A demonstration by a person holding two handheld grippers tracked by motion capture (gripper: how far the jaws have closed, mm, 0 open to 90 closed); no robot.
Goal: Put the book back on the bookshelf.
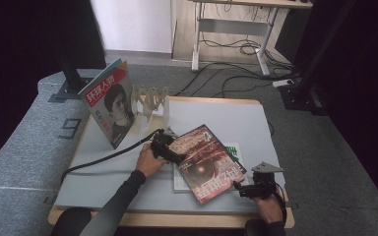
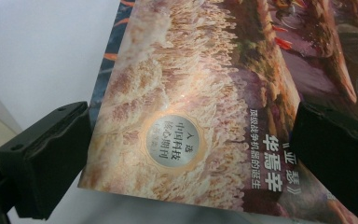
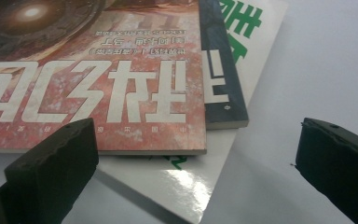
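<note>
Straddling glossy red magazine (image 1: 205, 163) edge: left gripper (image 1: 170, 146), jaws apart.

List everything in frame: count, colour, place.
red magazine: 1, red and brown cover, top of the stack at table centre, tilted, left gripper at its far corner
dark magazine: 1, dark cover with white lettering, under the red one
white magazine: 1, white with green lettering, bottom of the stack
standing magazine: 1, red and white cover with a portrait, upright in the rack at table's far left
rack: 1, pale wood, far left of table
table: 1, grey top, wooden edge
desk: 1, white frame, background
cables: several, black, floor behind table
left gripper: 1, black, open around the red magazine's corner
right gripper: 1, black, open, near corner of stack
</note>
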